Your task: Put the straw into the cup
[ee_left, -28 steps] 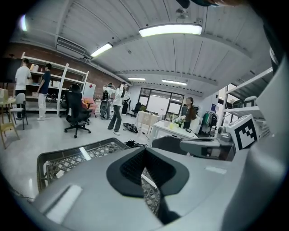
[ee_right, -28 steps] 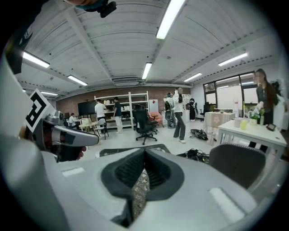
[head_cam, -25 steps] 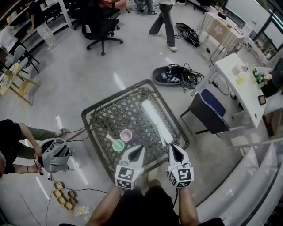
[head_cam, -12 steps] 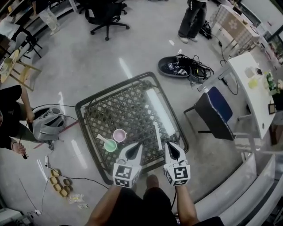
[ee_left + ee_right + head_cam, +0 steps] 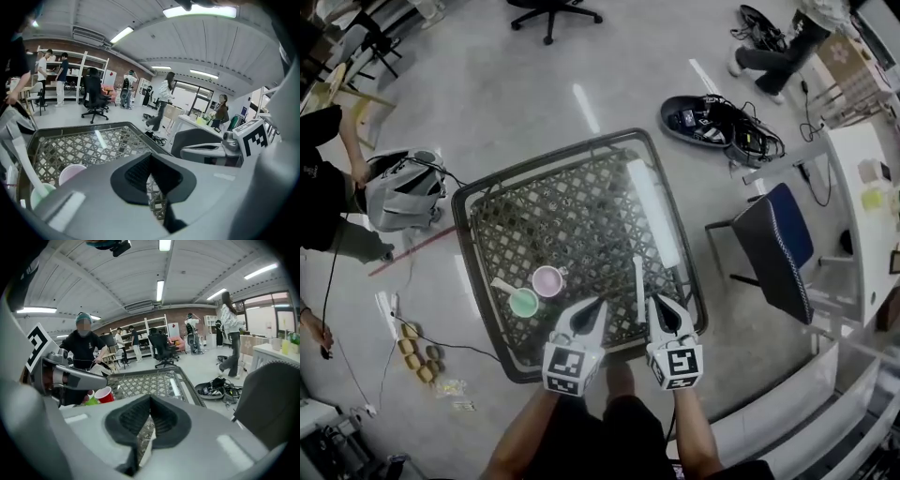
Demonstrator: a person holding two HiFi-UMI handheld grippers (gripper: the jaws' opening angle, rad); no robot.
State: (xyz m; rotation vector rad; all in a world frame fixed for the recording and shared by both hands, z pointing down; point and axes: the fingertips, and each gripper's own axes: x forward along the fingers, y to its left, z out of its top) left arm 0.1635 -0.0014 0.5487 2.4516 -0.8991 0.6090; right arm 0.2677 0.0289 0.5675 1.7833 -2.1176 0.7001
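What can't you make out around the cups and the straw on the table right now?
- Green cup: head view too small to show whether the white stick sits inside.
- Straw: right gripper view, nearly all hidden behind the right gripper's shut tongs.
- Pink cup: contents hidden in left gripper view by its own wall.

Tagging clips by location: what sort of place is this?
Probably a shared lab or workshop office: a swivel office chair, open shelving, and tangled cables heaped on the floor.
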